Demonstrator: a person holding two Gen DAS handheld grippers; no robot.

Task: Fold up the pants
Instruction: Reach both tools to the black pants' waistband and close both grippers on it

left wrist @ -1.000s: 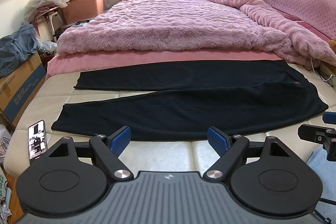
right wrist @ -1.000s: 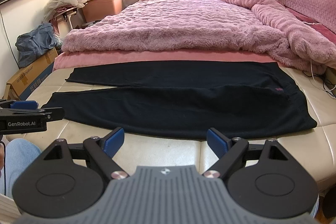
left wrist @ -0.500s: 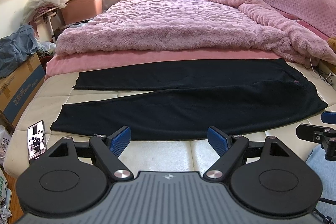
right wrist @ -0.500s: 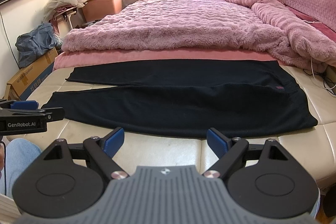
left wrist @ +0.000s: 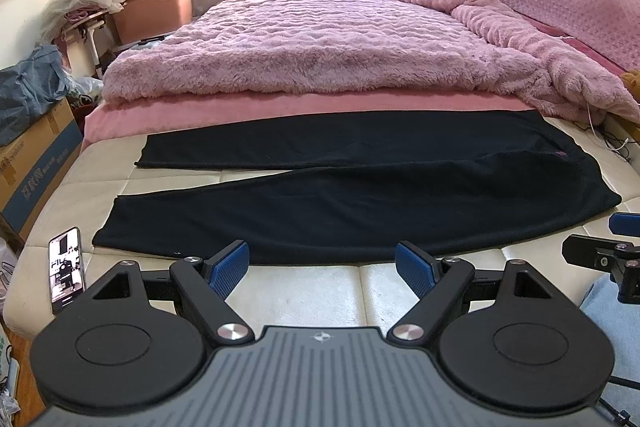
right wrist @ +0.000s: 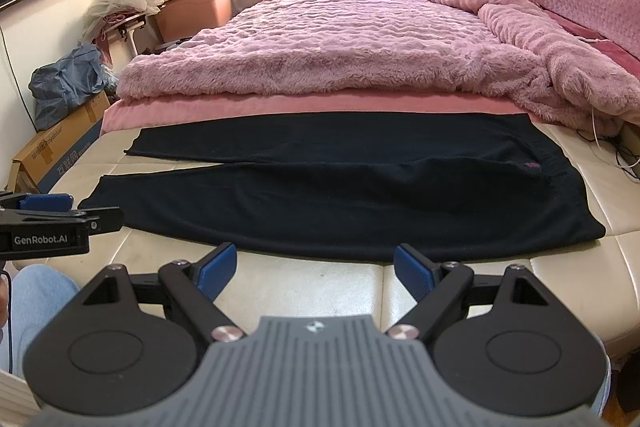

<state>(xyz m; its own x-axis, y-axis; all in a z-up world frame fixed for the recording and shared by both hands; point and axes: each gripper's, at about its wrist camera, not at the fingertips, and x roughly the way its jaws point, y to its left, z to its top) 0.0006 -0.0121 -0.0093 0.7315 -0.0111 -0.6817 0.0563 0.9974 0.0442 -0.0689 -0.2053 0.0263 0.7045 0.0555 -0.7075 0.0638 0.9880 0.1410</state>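
The black pants lie flat on the cream mattress at the foot of the bed, straight ahead at my twelve o'clock. Their long axis runs crosswise, from nine o'clock to three o'clock. The waist end sits toward three o'clock, where a small pink tag shows on the cloth, and both cuffs point toward nine o'clock. The two legs split apart toward the cuffs, with a wedge of bare mattress between them; the far leg lies against the pink sheet, and the near leg has its edge just ahead of my tongs.

My left tongs are spread wide with nothing between the blue pads, poised over bare mattress just short of the near hem. My right tongs are likewise spread and empty, just short of the same hem, nearer the waist. Each pair shows at the edge of the other's view.

Beyond the pants, at twelve o'clock, a fluffy pink blanket covers the bed. A phone lies on the mattress corner at my ten o'clock in the left view, near the cuffs but apart from them. Cardboard boxes stand on the floor at nine o'clock.
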